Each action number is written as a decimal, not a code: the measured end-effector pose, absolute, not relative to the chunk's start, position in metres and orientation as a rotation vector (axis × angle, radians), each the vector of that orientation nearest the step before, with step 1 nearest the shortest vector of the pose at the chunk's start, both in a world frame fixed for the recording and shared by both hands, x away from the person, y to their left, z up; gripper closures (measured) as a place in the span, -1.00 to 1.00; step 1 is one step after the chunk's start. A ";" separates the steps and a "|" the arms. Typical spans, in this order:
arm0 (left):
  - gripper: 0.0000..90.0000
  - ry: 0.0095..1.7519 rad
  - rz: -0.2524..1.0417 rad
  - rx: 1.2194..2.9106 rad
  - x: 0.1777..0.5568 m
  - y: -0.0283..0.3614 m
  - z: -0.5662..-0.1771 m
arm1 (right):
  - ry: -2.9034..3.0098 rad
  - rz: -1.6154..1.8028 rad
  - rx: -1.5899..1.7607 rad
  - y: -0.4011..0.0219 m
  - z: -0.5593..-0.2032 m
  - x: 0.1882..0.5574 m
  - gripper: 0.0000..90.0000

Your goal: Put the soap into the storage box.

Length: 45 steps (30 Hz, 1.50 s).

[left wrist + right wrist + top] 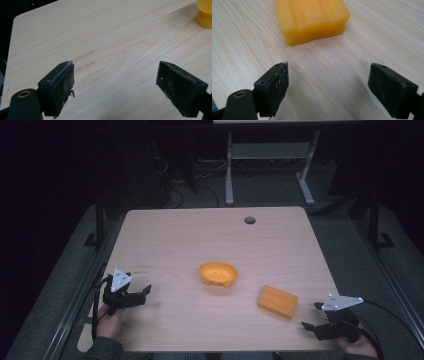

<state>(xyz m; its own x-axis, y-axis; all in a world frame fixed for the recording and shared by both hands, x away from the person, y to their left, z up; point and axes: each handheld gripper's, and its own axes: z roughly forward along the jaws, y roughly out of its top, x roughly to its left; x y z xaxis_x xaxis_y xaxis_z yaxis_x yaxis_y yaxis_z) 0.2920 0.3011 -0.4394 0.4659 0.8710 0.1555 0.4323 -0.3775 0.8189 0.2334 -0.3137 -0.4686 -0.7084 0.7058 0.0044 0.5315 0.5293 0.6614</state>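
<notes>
Both grippers released and empty over the worktop; orange block and orange bowl lie untouched.

High view: the orange block lies flat on the worktop, near its front right part. The orange bowl sits just to the block's left and a little farther back, apart from it. The right gripper is near the block on its right, fingers spread and pointing toward it, not touching. The left gripper is well apart from the block, beyond the bowl at the left edge, fingers spread with nothing between them. Left gripper view: the left gripper shows its fingers released over bare worktop; the bowl is at the upper right corner, far from them. Right gripper view: the right gripper has its fingers released; the block lies just ahead of them, with bare worktop between.
</notes>
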 end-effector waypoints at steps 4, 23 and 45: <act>-0.69 1.074 0.772 1.995 0.292 0.301 -0.439 | 2.515 0.952 1.031 -0.313 -0.469 0.234 -0.64; -0.69 1.085 0.779 1.979 0.290 0.304 -0.438 | 2.527 0.943 0.981 -0.305 -0.452 0.238 -0.64; -0.69 1.091 0.790 1.967 0.290 0.307 -0.437 | 2.610 0.891 0.921 -0.289 -0.437 0.254 -0.68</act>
